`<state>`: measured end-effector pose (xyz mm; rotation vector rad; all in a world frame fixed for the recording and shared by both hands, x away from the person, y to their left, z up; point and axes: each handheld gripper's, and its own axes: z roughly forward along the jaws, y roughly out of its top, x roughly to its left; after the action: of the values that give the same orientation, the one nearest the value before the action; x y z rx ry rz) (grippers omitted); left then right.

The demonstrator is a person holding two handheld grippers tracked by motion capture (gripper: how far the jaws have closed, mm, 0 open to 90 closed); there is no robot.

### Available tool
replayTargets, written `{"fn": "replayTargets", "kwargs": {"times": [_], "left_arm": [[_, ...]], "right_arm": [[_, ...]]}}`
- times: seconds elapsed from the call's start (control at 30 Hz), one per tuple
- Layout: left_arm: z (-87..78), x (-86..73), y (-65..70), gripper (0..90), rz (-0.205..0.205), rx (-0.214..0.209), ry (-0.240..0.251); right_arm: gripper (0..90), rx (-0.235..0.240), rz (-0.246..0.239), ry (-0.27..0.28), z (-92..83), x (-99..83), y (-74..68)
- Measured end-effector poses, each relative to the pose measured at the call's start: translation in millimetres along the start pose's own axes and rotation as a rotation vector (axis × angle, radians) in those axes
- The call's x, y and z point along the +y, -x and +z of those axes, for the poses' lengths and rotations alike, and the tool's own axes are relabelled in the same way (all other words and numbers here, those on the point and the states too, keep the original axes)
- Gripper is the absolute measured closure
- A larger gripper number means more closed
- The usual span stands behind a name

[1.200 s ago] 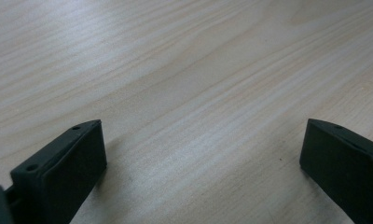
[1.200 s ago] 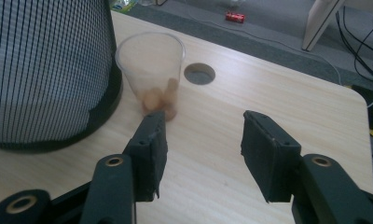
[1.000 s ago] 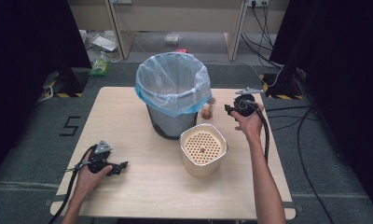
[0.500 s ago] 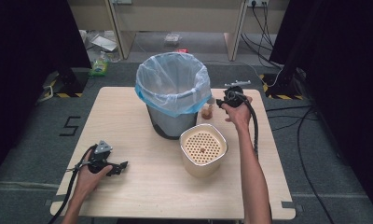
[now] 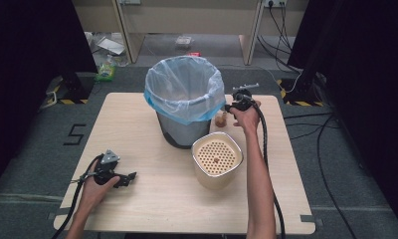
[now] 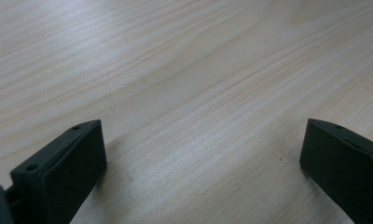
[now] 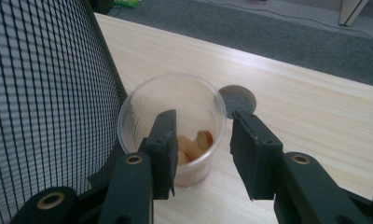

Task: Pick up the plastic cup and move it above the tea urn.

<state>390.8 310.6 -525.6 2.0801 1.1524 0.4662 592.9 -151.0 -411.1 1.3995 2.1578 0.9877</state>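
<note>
Right gripper point(image 7: 201, 154): jaws part open and just been closing, one jaw inside the rim of a clear plastic cup point(image 7: 173, 121), the other outside its near wall, so the wall sits between them; whether the pads press on it cannot be told. Cup holds a few pale orange-brown pieces point(image 7: 194, 143) at the bottom, upright on the wooden table point(image 7: 306, 116), just beside the black mesh wall of the bin point(image 7: 40, 93). Round grey-filled hole point(image 7: 238, 99) in the tabletop right behind the cup. From the high view: right gripper point(image 5: 231, 106) reaches in from the right, cup point(image 5: 220, 120) tucked between the bin and the hand, near the table's far right part. Bin point(image 5: 184, 99) stands mid-table toward the far edge, lined with a pale blue bag point(image 5: 177, 102) folded over its rim. Cream container with a perforated insert point(image 5: 217, 159) sits just in front of the cup, near the bin's base. Left gripper point(image 6: 198, 168): jaws wide apart, nothing between them, bare wood beneath; in the high view it point(image 5: 130, 178) rests low at the near left part of the table, well apart from the bin and cup
</note>
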Motion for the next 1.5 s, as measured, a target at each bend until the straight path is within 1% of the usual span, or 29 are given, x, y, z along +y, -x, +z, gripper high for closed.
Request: {"fn": "replayTargets", "kwargs": {"times": [0.1,0.2,0.27,0.37,0.47,0.53,0.67,0.8,0.93,1.17,1.2,1.3,1.33,1.37,1.43,1.47,1.5], "left_arm": [[0.0,0.0,0.0,0.0,0.000,0.000,0.000],[0.0,0.0,0.0,0.0,0.000,0.000,0.000],[0.0,0.0,0.0,0.0,0.000,0.000,0.000],[0.0,0.0,0.0,0.0,0.000,0.000,0.000],[0.0,0.0,0.0,0.0,0.000,0.000,0.000],[0.0,0.0,0.0,0.0,0.000,0.000,0.000],[0.0,0.0,0.0,0.0,0.000,0.000,0.000],[0.0,0.0,0.0,0.0,0.000,0.000,0.000],[0.0,0.0,0.0,0.0,0.000,0.000,0.000],[0.0,0.0,0.0,0.0,0.000,0.000,0.000],[0.0,0.0,0.0,0.0,0.000,0.000,0.000],[0.0,0.0,0.0,0.0,0.000,0.000,0.000],[0.0,0.0,0.0,0.0,0.000,0.000,0.000],[0.0,0.0,0.0,0.0,0.000,0.000,0.000],[0.0,0.0,0.0,0.0,0.000,0.000,0.000],[0.0,0.0,0.0,0.0,0.000,0.000,0.000],[0.0,0.0,0.0,0.0,0.000,0.000,0.000]], "right_arm": [[61.5,-0.010,-0.015,-0.014,3.0,3.8,-3.0],[61.5,-0.013,-0.007,-0.015,5.0,5.3,-3.6],[61.5,-0.027,-0.009,-0.033,8.4,5.6,-2.9],[61.9,-0.029,-0.004,-0.043,11.5,5.0,-2.4],[62.5,-0.039,-0.010,-0.053,13.9,4.2,-1.8],[62.6,-0.051,-0.001,-0.072,16.9,2.1,-0.1],[64.9,-0.050,-0.005,-0.078,19.2,0.7,0.6],[66.0,-0.050,0.005,-0.084,21.0,-0.3,0.8],[68.8,-0.047,0.010,-0.102,25.2,-2.5,1.3],[77.4,-0.043,0.005,-0.130,28.0,-5.9,1.1],[81.4,-0.043,0.004,-0.130,27.8,-6.7,1.2],[82.7,-0.038,-0.003,-0.123,27.3,-7.4,0.7],[83.9,-0.025,-0.008,-0.119,26.1,-7.7,-0.1],[83.9,-0.025,-0.008,-0.119,26.1,-7.7,-0.1],[87.0,-0.013,-0.023,-0.094,20.2,-7.3,-1.0],[87.0,-0.013,-0.023,-0.094,20.2,-7.3,-1.0],[87.2,-0.039,-0.052,-0.081,13.4,-6.6,1.2]]}}
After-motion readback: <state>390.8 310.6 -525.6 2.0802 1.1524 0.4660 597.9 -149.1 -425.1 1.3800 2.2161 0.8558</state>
